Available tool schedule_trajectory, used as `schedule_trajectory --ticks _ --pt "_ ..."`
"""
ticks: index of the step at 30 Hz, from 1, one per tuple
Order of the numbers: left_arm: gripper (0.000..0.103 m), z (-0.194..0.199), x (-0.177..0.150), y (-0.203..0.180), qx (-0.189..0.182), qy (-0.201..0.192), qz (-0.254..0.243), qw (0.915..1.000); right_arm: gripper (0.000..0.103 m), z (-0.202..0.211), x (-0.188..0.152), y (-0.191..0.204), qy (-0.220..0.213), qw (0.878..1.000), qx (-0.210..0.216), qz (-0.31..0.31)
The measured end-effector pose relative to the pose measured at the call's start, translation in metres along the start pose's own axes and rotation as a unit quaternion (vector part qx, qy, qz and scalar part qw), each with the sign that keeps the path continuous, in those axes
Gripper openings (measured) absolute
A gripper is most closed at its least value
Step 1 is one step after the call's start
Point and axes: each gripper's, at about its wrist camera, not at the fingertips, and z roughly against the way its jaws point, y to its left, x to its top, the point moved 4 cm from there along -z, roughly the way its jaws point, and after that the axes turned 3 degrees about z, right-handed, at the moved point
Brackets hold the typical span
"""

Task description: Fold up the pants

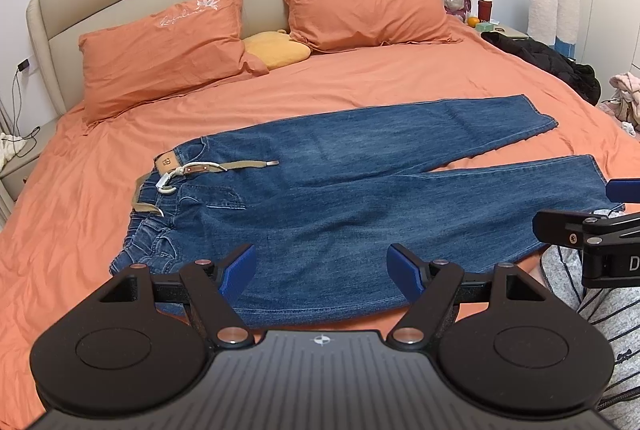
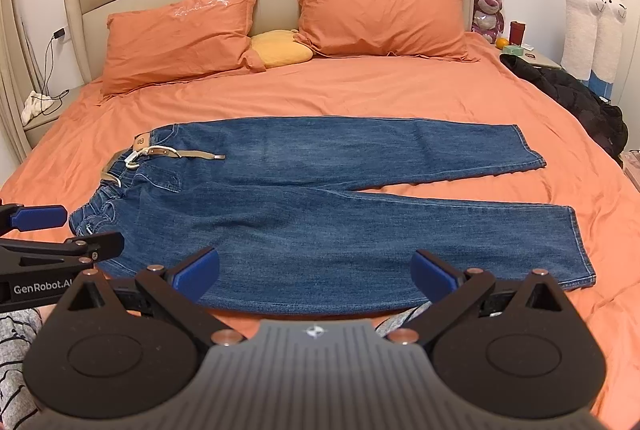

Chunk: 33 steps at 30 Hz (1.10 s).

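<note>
A pair of blue jeans (image 1: 360, 198) lies flat on the orange bed, waistband to the left with a tan belt (image 1: 224, 166), both legs spread to the right. It shows the same way in the right wrist view (image 2: 320, 206). My left gripper (image 1: 321, 270) is open and empty, above the near edge of the jeans by the hip. My right gripper (image 2: 315, 274) is open and empty, above the near leg's lower edge. Each gripper shows at the edge of the other's view, the right one (image 1: 592, 230) and the left one (image 2: 52, 234).
Two orange pillows (image 1: 160, 46) and a yellow cushion (image 1: 280, 50) lie at the headboard. A black jacket (image 1: 552, 62) lies on the bed's right edge. A nightstand (image 2: 532, 56) with small items stands at the far right. Striped clothing (image 1: 600, 310) shows at the near right.
</note>
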Motion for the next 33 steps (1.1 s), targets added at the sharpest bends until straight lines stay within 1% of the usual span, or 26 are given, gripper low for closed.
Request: schedule_trajectory --ticks 33 --pt "0.087 0.0029 -0.0001 -0.0072 -0.003 0.002 0.0 1.0 0.098 0.0001 -0.0042 -0.0046 0.0 1.0 -0.003 0.001"
